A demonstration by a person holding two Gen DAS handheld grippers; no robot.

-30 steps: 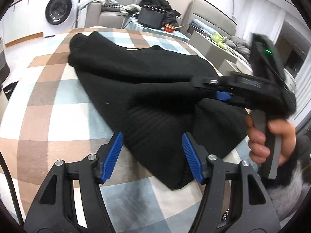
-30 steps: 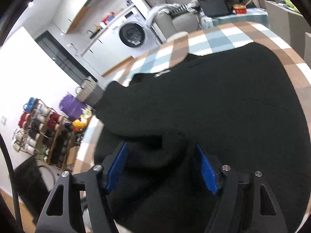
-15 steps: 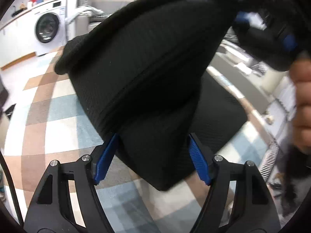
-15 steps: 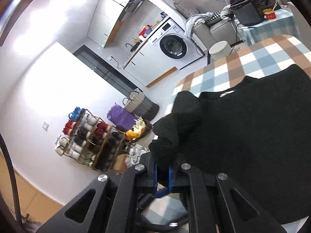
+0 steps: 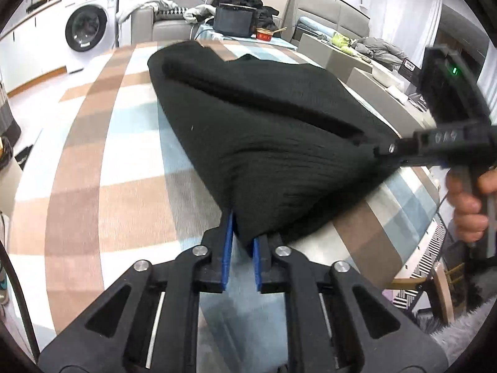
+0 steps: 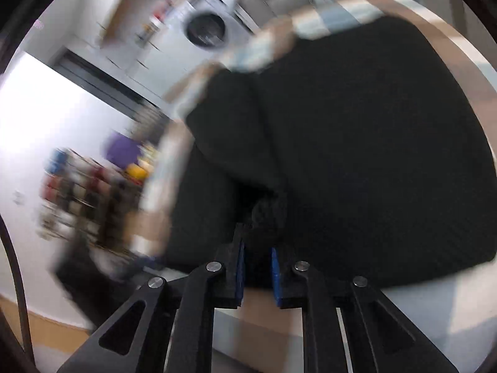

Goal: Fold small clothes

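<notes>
A small red bowl [image 5: 264, 33] stands beyond the far end of the checked tablecloth [image 5: 102, 161], beside a dark box-like case [image 5: 233, 23] with black clothes heaped behind it. Something stick-like rests across the bowl's rim; what is inside cannot be told. In the blurred right wrist view a rack [image 6: 80, 192] beside the table holds rows of coloured things, too smeared to name.

The black knitted garment [image 5: 264, 130] lies on the tablecloth, stretching from the table's far end toward the near edge, with a long fold running diagonally across its top. Its near corner tapers to a point that sits between the blue pads [image 5: 226, 248] of the left gripper [image 5: 240, 248]. Those jaws have just been closing, and the pads now pinch that corner of the knit, at the near edge of the table.

The right gripper [image 5: 377, 150] reaches in from the right side of the table, held by a hand [image 5: 469, 199] on its grip. Its tip meets the garment's right-hand edge, where the cloth bunches. In its own view a bundle of black knit sits between the blue pads [image 6: 239, 261] of the right gripper [image 6: 257, 264]. Its jaws have just opened a little and stand narrowly apart, still clamped on the cloth; the rest of the garment spreads away beyond them over the table.
</notes>
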